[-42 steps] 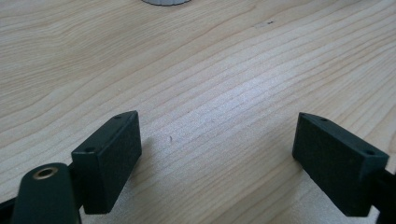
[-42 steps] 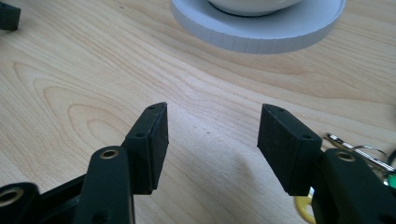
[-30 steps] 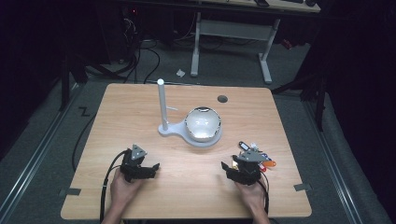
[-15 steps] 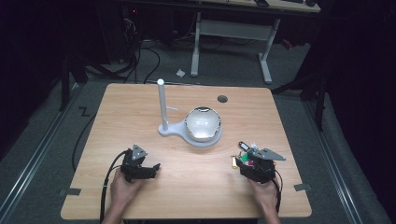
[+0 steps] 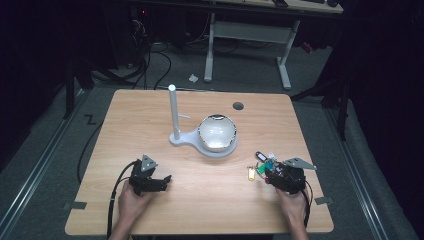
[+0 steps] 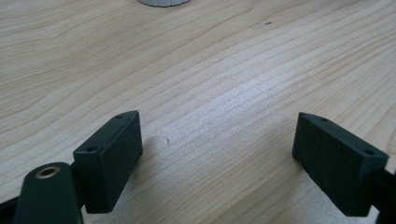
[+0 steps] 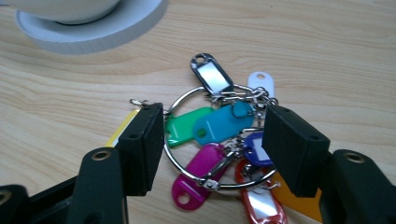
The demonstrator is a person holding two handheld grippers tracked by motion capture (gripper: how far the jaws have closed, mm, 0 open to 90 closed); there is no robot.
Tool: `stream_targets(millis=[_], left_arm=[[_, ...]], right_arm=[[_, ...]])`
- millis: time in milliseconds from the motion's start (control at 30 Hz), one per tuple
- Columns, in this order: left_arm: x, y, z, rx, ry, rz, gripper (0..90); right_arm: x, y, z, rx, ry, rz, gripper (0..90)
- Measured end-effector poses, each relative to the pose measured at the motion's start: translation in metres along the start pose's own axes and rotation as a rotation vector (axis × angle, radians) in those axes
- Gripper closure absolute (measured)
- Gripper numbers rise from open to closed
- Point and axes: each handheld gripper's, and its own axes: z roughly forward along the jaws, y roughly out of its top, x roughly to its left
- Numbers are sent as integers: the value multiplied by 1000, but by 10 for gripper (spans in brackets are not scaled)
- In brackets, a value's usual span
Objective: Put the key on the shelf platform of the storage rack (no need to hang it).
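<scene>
While the right hand-held gripper (image 7: 212, 140) stands with jaws spread over a ring (image 7: 187, 100) of coloured key tags (image 7: 219, 123) lying on the bench (image 5: 200, 200), near its right front corner, the left hand-held gripper (image 6: 217, 158) rests with jaws wide apart over bare wood. A white stand (image 5: 216, 134) with an upright post sits mid-bench.

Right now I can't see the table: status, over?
Left gripper open over bare table. Right gripper open, jaws astride key tags. Nothing in the way.
</scene>
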Motion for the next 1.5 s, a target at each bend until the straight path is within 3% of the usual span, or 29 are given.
stream_targets(millis=[400,800,967,1167,1333,1500], left_arm=[[0,0,0,1,3,-7,165],[0,0,0,1,4,-7,166],[0,0,0,0,5,-7,166],[0,0,0,-1,4,-6,166],[0,0,0,-1,3,-5,166],[0,0,0,-1,4,-7,166]], right_arm=[[-8,3,21,55,-33,45,363],[-10,10,36,39,-47,52,368],[-6,18,43,78,-61,11,376],[-4,21,48,76,-92,-12,417],[6,26,54,128,-176,-142,499],[8,27,56,110,-181,-150,561]])
